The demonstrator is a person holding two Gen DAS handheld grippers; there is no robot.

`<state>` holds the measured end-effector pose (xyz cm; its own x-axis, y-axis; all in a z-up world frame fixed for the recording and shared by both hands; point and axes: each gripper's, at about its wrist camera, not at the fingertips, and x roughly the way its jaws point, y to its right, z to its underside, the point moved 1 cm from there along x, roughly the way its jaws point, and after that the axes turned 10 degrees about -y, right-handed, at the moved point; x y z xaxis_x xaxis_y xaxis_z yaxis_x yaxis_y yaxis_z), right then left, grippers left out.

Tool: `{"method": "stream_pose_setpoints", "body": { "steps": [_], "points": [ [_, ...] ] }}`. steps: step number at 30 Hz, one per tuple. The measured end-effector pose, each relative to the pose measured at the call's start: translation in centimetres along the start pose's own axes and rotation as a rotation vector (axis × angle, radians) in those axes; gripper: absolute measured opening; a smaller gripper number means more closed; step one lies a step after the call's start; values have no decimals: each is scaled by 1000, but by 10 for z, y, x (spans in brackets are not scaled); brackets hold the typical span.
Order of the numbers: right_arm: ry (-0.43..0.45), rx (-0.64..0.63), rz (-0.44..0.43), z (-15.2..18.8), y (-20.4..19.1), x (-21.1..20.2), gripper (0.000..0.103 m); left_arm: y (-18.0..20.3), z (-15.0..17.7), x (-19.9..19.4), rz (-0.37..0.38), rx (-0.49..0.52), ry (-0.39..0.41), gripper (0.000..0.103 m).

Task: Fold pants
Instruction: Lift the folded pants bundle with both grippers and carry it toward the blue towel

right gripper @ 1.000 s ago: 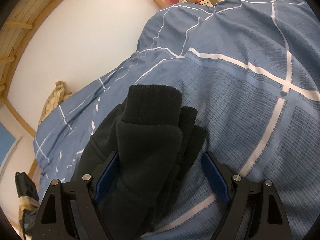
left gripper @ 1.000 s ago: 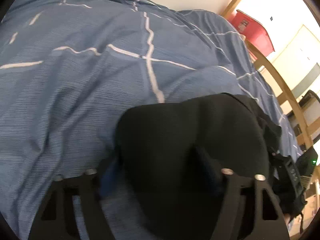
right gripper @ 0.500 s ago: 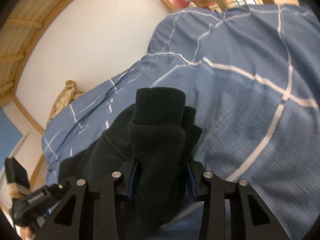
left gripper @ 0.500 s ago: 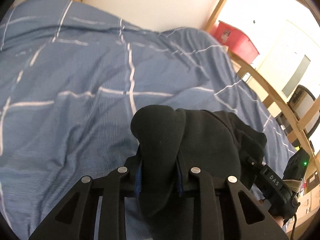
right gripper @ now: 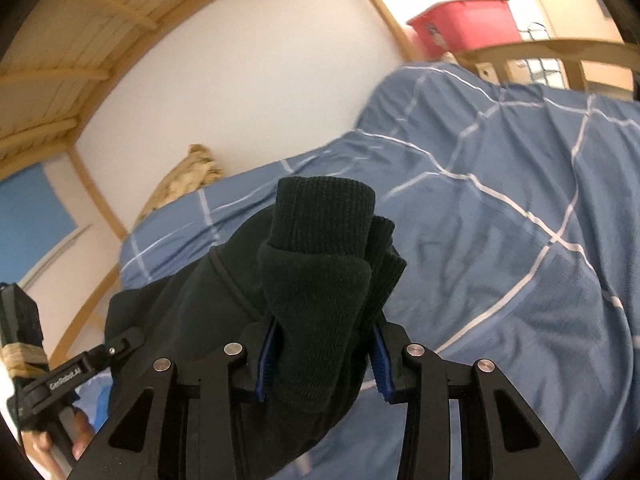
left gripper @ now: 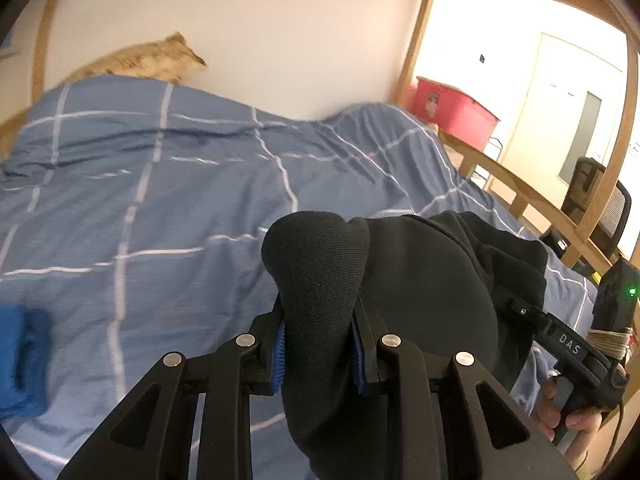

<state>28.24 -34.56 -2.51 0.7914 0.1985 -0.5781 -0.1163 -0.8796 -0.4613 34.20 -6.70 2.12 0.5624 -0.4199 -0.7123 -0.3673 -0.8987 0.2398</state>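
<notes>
Your left gripper point(left gripper: 318, 344) pinches the black pants point(left gripper: 420, 280) at lower centre; your right gripper point(right gripper: 322, 356) clamps their ribbed cuffs point(right gripper: 324, 216), bunched just above its jaws.

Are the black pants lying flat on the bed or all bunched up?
Bunched up. The black pants hang in folds, pinched by the left claw and the right claw above the blue bedcover.

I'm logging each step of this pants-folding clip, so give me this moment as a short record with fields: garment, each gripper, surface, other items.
garment: black pants, bunched, lifted off the bed
left gripper: shut on one end of the pants
right gripper: shut on ribbed cuffs
surface: blue checked duvet
other items: blue folded cloth, red bin, tan pillow
</notes>
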Motion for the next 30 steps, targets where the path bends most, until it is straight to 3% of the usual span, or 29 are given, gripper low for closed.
{"method": "stream_pose_setpoints", "body": {
  "steps": [10, 17, 24, 30],
  "points": [
    [-34, -109, -97, 47, -104, -38, 40, -59, 39, -119, -131, -33, 54, 26],
    [-76, -177, -164, 77, -184, -32, 40, -123, 56, -176, -234, -29, 71, 26],
    [-104, -235, -213, 102, -266, 2, 40, -199, 52, -206, -331, -57, 68, 26],
    [-142, -278, -233, 121, -326, 48, 40, -271, 48, -201, -410, -91, 42, 26]
  ]
}}
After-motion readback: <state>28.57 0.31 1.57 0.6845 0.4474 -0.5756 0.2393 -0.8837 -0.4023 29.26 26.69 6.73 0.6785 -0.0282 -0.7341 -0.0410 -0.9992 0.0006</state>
